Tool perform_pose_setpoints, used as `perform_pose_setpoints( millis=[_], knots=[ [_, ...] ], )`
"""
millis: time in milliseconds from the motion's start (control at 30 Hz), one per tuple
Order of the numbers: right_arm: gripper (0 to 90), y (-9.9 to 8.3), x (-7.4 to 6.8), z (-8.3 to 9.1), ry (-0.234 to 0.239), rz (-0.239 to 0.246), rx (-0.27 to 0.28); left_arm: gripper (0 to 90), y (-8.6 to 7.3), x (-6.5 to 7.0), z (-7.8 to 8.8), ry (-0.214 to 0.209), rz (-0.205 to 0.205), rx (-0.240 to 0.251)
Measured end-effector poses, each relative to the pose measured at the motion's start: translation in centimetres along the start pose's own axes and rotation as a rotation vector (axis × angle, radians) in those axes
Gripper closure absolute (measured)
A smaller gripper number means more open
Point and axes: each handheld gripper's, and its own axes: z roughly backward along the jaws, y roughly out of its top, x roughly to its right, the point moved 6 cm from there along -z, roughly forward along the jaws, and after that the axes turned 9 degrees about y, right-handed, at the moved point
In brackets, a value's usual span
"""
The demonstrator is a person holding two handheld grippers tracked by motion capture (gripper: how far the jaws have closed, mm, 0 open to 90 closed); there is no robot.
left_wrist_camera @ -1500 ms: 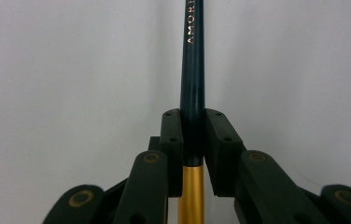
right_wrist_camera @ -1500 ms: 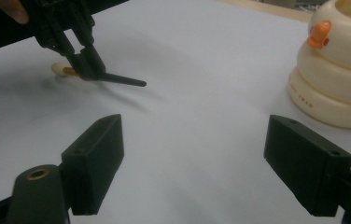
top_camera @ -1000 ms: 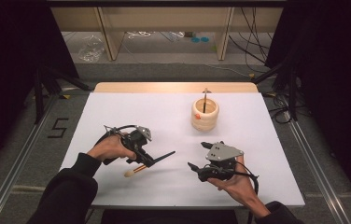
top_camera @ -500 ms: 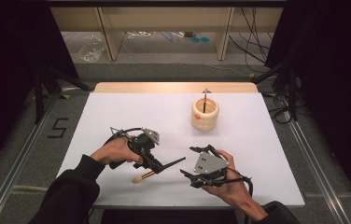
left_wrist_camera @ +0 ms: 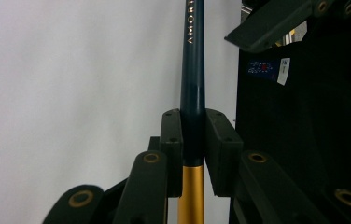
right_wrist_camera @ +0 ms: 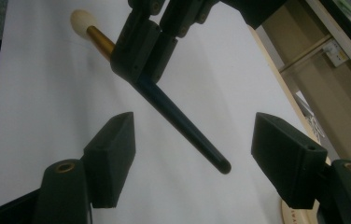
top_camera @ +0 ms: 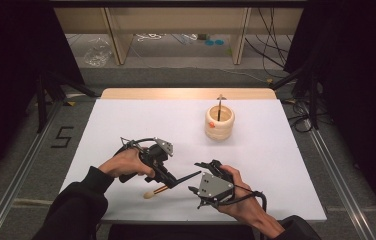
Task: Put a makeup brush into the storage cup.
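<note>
The makeup brush (top_camera: 172,183) is held just above the white table (top_camera: 126,125), near its front edge and well apart from the wooden holder (top_camera: 219,121), which stands toward the back right. Dark blue handle, gold ferrule, pale rounded tip; its handle end points toward the right claw.

Left claw (left_wrist_camera: 193,135) is clenched on the brush where the blue handle meets the gold ferrule; in the left gripper view both pads sit flush against the shaft, which runs straight up between them. In the right gripper view the same grip shows from the far side, with the free handle end (right_wrist_camera: 222,166) slanting down into the gap of the right claw.

Right claw (right_wrist_camera: 192,154) is released: its jaws have just been closing, the handle end lies between them, but neither pad touches it yet. Gaps remain on both sides, the wider on the holder's side.

Step in hand, as I judge it: a hand-over from left to right.

To do it well:
- centre the handle between the right pads before closing, since the shaft sits off-middle;
- take hold a little up from the tapered end, where the shaft is thicker;
- keep the left grip clamped until the right pads press firmly;
- the thin, glossy handle may pivot in a loose grip.

The holder already has one upright stick (top_camera: 219,106) in it.
</note>
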Motion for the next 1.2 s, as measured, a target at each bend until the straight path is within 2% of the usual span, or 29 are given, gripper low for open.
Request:
perform_pose_setpoints(
  millis=[100,133,167,200,233,333,433,467,500,533,567,633,667,700,767,800,833,867,933,967,1033,1100,1167,1200],
  knots=[
    [33.5,0.3,-0.2,-0.2,0.006,0.025,-0.007,78.2,0.0,0.2,-0.1,-0.008,-0.005,-0.008],
    [34.0,0.2,-0.1,-0.2,0.002,0.06,-0.023,78.3,0.1,0.2,-0.2,-0.01,-0.002,-0.004],
    [34.7,0.4,-0.3,-0.3,0.009,0.045,-0.017,78.3,0.1,0.3,-0.2,-0.01,-0.002,-0.006],
    [35.4,0.4,-0.4,-0.4,0.01,0.06,-0.022,78.2,0.1,0.3,-0.2,-0.01,-0.001,-0.008],
    [36.4,0.4,-0.4,-0.4,0.012,0.078,-0.032,78.3,0.1,0.3,-0.2,-0.01,-0.006,-0.014],
    [39.3,0.4,-0.2,-0.6,0.01,0.17,-0.068,78.3,0.1,0.4,-0.2,-0.011,-0.003,-0.013],
    [41.6,0.6,-0.5,-0.8,0.028,0.224,-0.077,78.3,0.1,0.4,-0.3,-0.008,-0.007,-0.016],
    [42.3,0.7,-0.6,-0.8,0.015,0.231,-0.083,78.3,0.1,0.4,-0.3,-0.006,-0.009,-0.02],
    [43.3,0.7,-0.9,-0.9,0.017,0.216,-0.098,78.3,0.2,0.4,-0.3,0.003,-0.011,-0.012],
    [43.9,0.8,-1.0,-1.0,0.016,0.24,-0.096,78.3,0.2,0.4,-0.4,0.006,-0.011,-0.013],
    [44.7,0.7,-1.2,-1.0,0.007,0.219,-0.108,78.3,0.2,0.6,-0.3,-0.005,-0.007,-0.021],
    [45.8,0.8,-1.4,-1.1,0.006,0.233,-0.123,78.3,0.2,0.5,-0.4,0.0,-0.007,-0.025],
    [46.1,0.8,-1.5,-1.2,0.022,0.256,-0.123,78.3,0.2,0.5,-0.4,0.001,-0.009,-0.025],
    [46.3,0.9,-1.4,-1.3,0.013,0.276,-0.129,78.3,0.2,0.5,-0.4,0.003,-0.009,-0.023],
    [47.5,0.8,-1.7,-1.3,0.0,0.255,-0.145,78.3,0.2,0.6,-0.4,0.003,-0.01,-0.027],
    [48.1,0.8,-1.8,-1.5,0.023,0.272,-0.15,78.3,0.2,0.6,-0.4,0.004,-0.015,-0.023],
    [48.5,0.9,-1.7,-1.5,0.001,0.284,-0.154,78.3,0.3,0.6,-0.4,0.004,-0.014,-0.028],
    [48.9,0.9,-1.9,-1.6,0.019,0.291,-0.161,78.3,0.3,0.6,-0.4,0.005,-0.015,-0.03],
    [50.2,1.0,-1.9,-1.8,0.015,0.318,-0.163,78.3,0.3,0.6,-0.5,0.005,-0.008,-0.033],
    [51.0,1.0,-2.0,-1.7,-0.007,0.302,-0.172,78.3,0.3,0.6,-0.5,0.01,-0.008,-0.032],
    [52.6,1.0,-2.2,-1.9,0.009,0.317,-0.185,78.3,0.3,0.5,-0.5,0.014,-0.007,-0.03],
    [53.3,0.9,-2.2,-1.9,-0.008,0.32,-0.203,78.3,0.3,0.6,-0.6,0.01,-0.004,-0.031],
    [54.5,1.0,-2.2,-2.0,-0.018,0.351,-0.206,78.3,0.4,0.6,-0.7,0.009,-0.007,-0.023],
    [55.0,1.0,-2.2,-2.1,-0.005,0.364,-0.207,78.3,0.4,0.7,-0.6,0.01,-0.004,-0.029]
  ],
)
